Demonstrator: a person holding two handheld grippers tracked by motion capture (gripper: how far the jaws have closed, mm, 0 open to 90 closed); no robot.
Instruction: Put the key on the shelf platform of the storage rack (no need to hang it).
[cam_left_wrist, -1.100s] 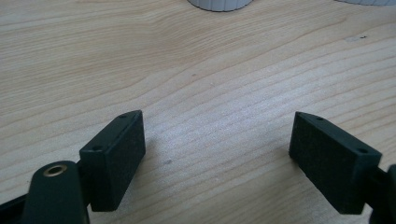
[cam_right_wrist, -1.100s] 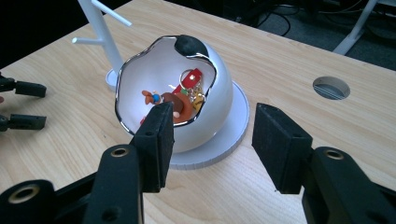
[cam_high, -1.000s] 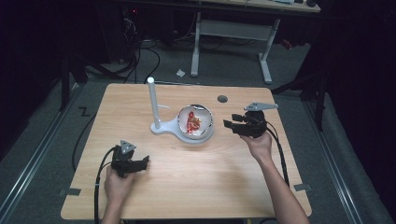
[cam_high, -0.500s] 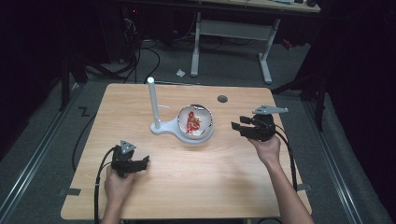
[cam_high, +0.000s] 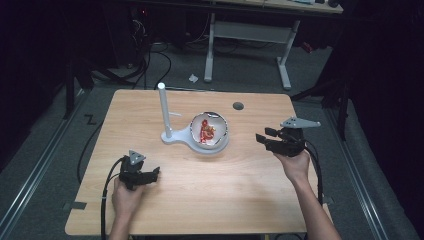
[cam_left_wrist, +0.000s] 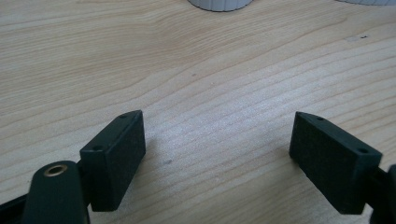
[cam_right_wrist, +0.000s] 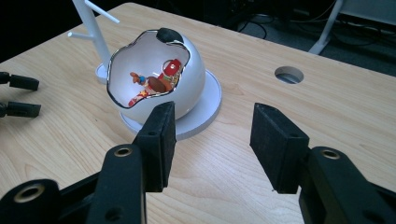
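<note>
The white egg-shaped shell (cam_right_wrist: 156, 74) sits on its round base near the middle of the counter (cam_high: 250, 190), a small red toy (cam_right_wrist: 159, 81) inside. The right tongs (cam_right_wrist: 210, 135), jaws apart, hang just right of the shell; the left tongs (cam_left_wrist: 219, 149), also apart, rest well short of it. A careless approach could nudge the shell and topple the thin post (cam_high: 164, 110) beside it.

Lab or recording workspace, dim room, light wooden table (cam_high: 250, 185) mid frame, cables (cam_high: 145, 60) on grey floor upper left, white desk legs (cam_high: 247, 37) top centre
</note>
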